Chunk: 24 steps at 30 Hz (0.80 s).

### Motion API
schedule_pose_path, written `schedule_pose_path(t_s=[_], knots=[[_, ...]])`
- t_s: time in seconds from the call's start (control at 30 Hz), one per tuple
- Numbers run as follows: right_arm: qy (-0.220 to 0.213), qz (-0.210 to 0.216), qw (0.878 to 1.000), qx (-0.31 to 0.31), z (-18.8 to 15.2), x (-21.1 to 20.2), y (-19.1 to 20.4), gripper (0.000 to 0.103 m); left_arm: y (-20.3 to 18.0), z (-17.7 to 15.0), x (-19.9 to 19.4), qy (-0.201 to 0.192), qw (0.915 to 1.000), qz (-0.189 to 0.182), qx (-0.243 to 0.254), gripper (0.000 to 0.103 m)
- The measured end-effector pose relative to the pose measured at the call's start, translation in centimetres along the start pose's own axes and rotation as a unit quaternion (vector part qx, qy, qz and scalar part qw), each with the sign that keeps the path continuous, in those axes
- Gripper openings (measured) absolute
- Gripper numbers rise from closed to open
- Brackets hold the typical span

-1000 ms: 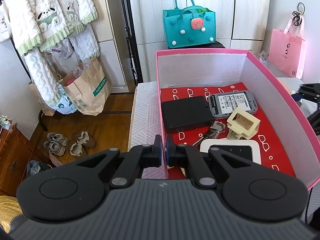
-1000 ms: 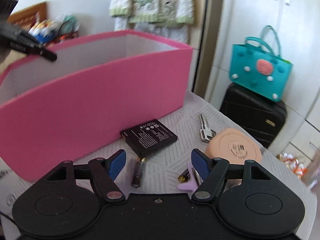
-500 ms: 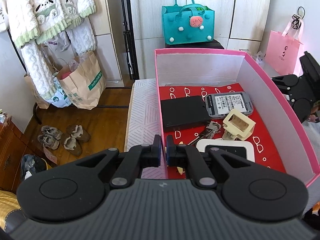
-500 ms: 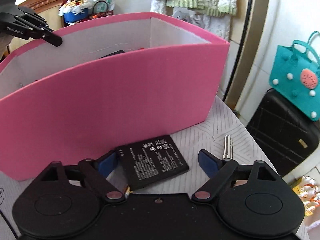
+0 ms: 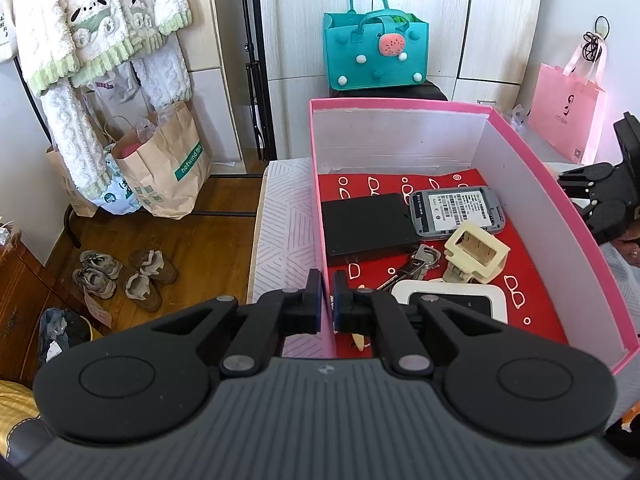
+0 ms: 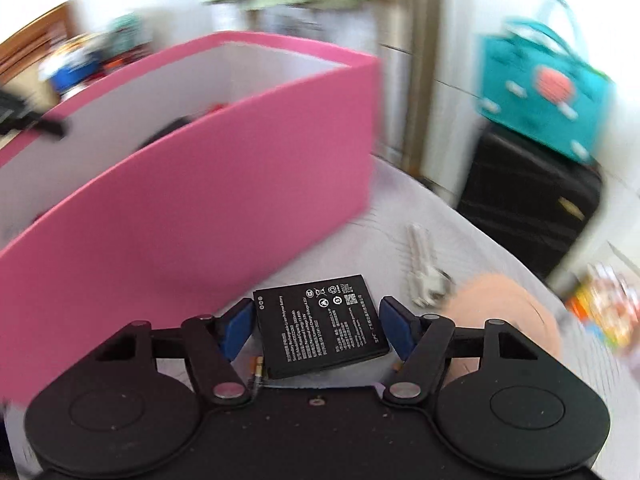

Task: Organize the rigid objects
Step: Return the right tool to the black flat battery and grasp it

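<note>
My left gripper (image 5: 327,298) is shut on the near left wall of the pink box (image 5: 532,160). Inside the box lie a black case (image 5: 366,222), a grey battery pack (image 5: 458,210), a cream plastic frame (image 5: 476,252), keys (image 5: 416,262) and a white device (image 5: 452,300). My right gripper (image 6: 318,326) stands outside the pink box (image 6: 200,200), its blue pads on either side of a flat black battery (image 6: 322,330). The jaws are closed in on its edges, and the battery looks held slightly tilted over the bed.
A key (image 6: 424,268) and a round peach-coloured disc (image 6: 504,308) lie on the bed to the right of the battery. An AA battery (image 6: 256,370) lies under the gripper. A black suitcase (image 6: 532,204) with a teal bag (image 6: 548,88) stands beyond. Shoes (image 5: 120,276) lie on the floor.
My right gripper moved forward over the black battery and its jaws narrowed onto it. The view is now blurred by motion. My left gripper stays shut on the box wall.
</note>
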State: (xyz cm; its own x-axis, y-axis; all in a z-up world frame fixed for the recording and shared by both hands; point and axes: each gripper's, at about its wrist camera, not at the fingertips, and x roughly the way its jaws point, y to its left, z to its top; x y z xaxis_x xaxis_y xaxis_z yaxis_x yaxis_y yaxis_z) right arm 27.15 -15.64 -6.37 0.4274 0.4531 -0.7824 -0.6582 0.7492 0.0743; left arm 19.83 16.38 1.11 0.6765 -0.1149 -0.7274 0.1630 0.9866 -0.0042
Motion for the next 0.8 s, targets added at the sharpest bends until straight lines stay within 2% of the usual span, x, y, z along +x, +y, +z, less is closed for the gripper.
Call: schedule_pose_path(t_s=[0.07,0.17,0.27,0.3,0.37,0.43,0.5,0.6,0.67,0.8], knots=[[0.004,-0.013,1.0,0.026,0.0,-0.2,0.1,0.074,0.0,0.0,0.0,0.0,1.0,0.001,0.001,0.005],[0.011,-0.022,1.0,0.014,-0.1,-0.1,0.8,0.074,-0.1,0.0,0.0,0.001,1.0,0.001,0.002,0.005],[0.011,-0.005,0.999,0.047,0.1,-0.4,-0.2,0.074,-0.1,0.0,0.0,0.001,1.0,0.001,0.002,0.005],[0.012,0.004,0.998,0.061,0.2,-0.5,-0.7,0.073,-0.1,0.0,0.0,0.001,1.0,0.002,0.003,0.005],[0.012,0.001,0.998,0.062,0.4,-0.4,-1.1,0.062,-0.1,0.0,0.0,0.001,1.0,0.003,0.004,0.005],[0.011,0.002,0.997,0.076,0.4,-0.6,-1.6,0.056,-0.2,0.0,-0.1,0.002,1.0,0.003,0.006,0.005],[0.008,0.002,0.997,0.082,0.2,-0.6,-1.8,0.054,-0.2,0.0,0.0,0.001,1.0,0.003,0.005,0.005],[0.001,0.017,0.998,0.062,-0.2,-0.5,-1.8,0.065,-0.2,0.0,-0.1,0.002,1.0,0.003,0.006,0.005],[0.002,0.019,0.999,0.04,-0.6,-0.5,-1.1,0.075,-0.4,0.0,0.0,0.001,1.0,0.004,0.007,0.005],[0.01,-0.011,1.0,-0.019,-0.9,-0.3,0.7,0.078,-0.4,0.0,0.0,0.002,1.0,0.003,0.006,0.005]])
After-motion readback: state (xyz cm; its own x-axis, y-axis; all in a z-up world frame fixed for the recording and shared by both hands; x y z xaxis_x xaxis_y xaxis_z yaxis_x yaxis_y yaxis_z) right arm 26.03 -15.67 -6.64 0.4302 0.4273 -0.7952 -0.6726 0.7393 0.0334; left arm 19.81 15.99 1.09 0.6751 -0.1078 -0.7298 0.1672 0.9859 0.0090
